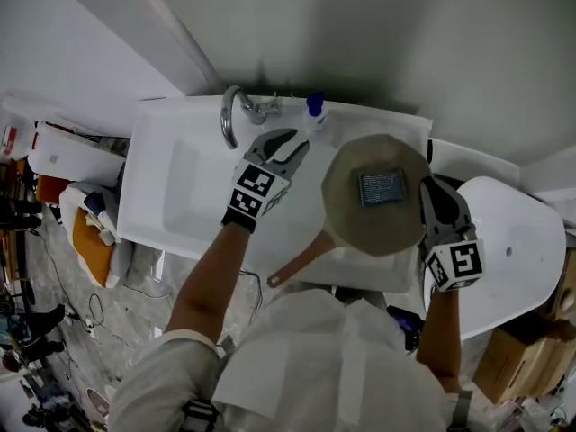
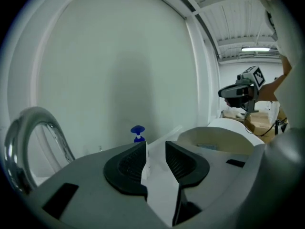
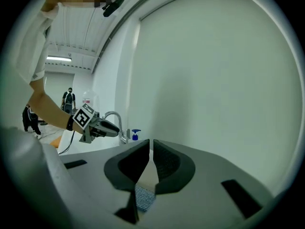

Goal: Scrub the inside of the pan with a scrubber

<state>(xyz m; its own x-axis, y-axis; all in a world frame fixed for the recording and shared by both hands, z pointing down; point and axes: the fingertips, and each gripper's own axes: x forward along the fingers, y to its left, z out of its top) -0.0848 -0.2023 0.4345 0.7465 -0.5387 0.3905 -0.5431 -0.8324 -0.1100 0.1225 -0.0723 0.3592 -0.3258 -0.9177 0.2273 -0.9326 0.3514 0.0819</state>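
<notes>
A tan pan with a brown handle rests on the white counter to the right of the sink basin. A grey-blue scrubber lies loose inside the pan, toward its far side. My right gripper hovers at the pan's right rim, shut, with nothing seen between its pads; in the right gripper view the scrubber shows below the jaws. Over the sink, near the faucet, my left gripper is open and empty. The pan's rim lies to the right of the left gripper.
The white sink has a chrome faucet at its back edge and a blue-capped soap bottle against the wall. A white rounded surface sits right of the pan, a cardboard box below it. Clutter lies at the far left.
</notes>
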